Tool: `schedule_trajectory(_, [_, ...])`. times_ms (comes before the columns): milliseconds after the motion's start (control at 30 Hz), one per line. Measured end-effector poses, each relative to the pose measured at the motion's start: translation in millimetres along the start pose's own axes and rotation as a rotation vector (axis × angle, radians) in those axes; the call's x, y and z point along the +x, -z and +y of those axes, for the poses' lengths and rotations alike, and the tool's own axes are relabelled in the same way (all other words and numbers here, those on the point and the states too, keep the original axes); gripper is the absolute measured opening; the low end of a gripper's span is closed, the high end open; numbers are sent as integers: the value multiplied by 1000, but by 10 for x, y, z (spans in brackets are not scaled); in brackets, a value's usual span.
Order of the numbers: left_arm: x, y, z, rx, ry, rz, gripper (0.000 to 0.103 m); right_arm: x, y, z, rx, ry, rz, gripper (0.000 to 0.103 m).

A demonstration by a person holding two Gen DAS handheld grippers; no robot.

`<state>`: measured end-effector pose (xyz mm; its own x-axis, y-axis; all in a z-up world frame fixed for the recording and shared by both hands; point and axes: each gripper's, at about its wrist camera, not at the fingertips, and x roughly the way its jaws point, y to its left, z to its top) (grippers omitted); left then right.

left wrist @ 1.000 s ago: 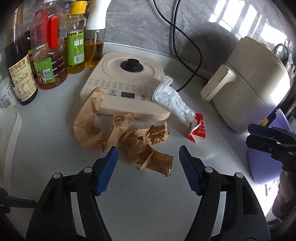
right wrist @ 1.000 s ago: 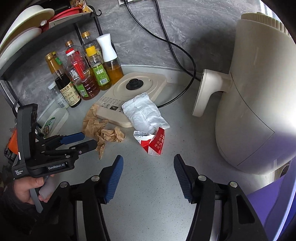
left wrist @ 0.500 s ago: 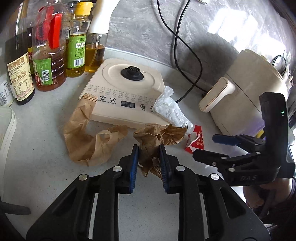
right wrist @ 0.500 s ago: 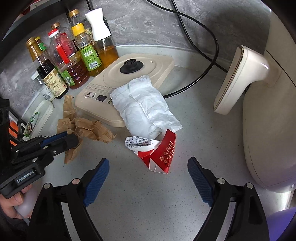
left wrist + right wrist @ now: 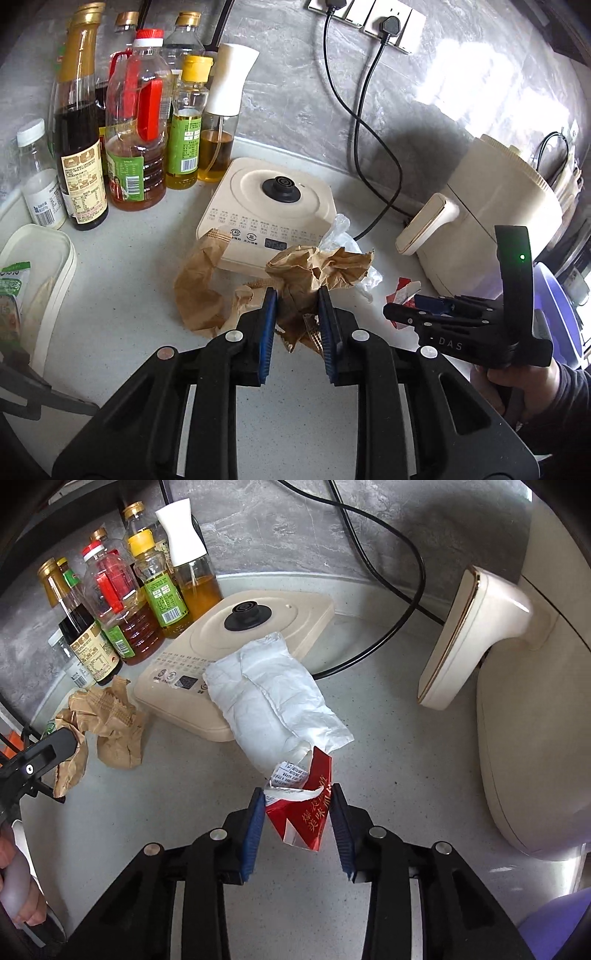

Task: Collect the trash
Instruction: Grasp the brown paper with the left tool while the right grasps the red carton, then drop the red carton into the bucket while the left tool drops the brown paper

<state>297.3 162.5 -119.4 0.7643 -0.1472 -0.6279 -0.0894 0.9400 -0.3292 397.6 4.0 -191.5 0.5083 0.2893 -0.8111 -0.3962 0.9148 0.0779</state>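
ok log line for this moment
left gripper: shut on crumpled brown paper bag | right gripper: jaws just closing, pads on torn red carton

Now clamped in the left gripper (image 5: 295,325): crumpled brown paper (image 5: 314,273), lifted; right gripper (image 5: 299,827) just closing around red carton (image 5: 306,812).

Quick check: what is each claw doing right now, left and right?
Left claw: shut on the brown paper.
Right claw: jaws just closing, shut on the red wrapper.
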Motion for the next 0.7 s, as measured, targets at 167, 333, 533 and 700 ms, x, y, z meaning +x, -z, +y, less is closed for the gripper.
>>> schedule_trajectory(167, [-338, 79, -145, 6, -5, -41, 22, -430, 116, 56, 5, -39, -49, 33])
schedule_trajectory(333, [-643, 162, -238, -3, -17, -72, 22, -957, 231, 141, -16, -77, -124, 33])
schedule_trajectory(533, [-925, 215, -407, 4, -28, -100, 22, -1656, 305, 127, -53, -102, -239, 33])
schedule_trajectory(700, [-1035, 235, -661, 31, -20, -113, 22, -2180, 405, -40, -55, -102, -319, 33])
